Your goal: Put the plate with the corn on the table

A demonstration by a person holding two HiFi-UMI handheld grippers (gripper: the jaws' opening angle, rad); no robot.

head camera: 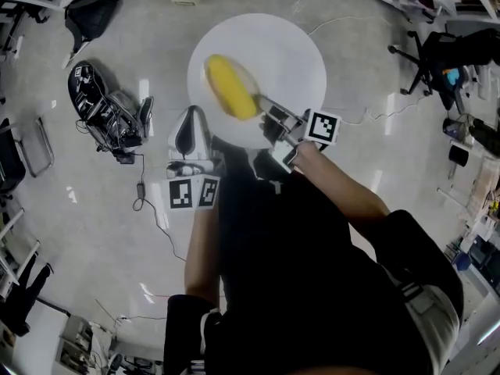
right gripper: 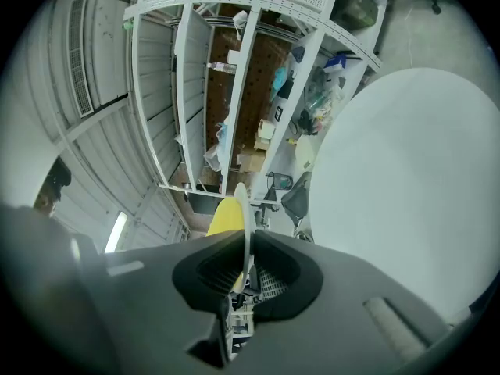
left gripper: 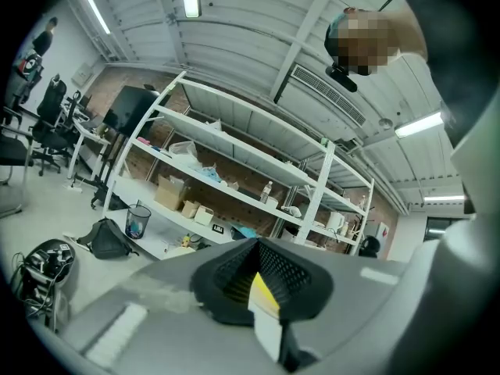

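A yellow corn cob (head camera: 231, 88) lies on a pale plate (head camera: 250, 76), held over the round white table (head camera: 293, 49). My right gripper (head camera: 269, 119) is shut on the plate's near right rim. In the right gripper view the plate (right gripper: 243, 209) stands edge-on between the pads of the right gripper (right gripper: 244, 268), with the corn (right gripper: 223, 216) to its left and the table (right gripper: 406, 178) beyond. My left gripper (head camera: 193, 123) is at the plate's near left side. In the left gripper view its pads close on a white rim (left gripper: 267, 330) backed by yellow corn (left gripper: 261, 289).
On the floor left of the table lie a black device with cables (head camera: 101, 108) and a black bag (head camera: 94, 10). An office chair (head camera: 433, 61) stands at the right. White shelving (left gripper: 234, 170) with boxes and a waste bin (left gripper: 137, 221) line the wall.
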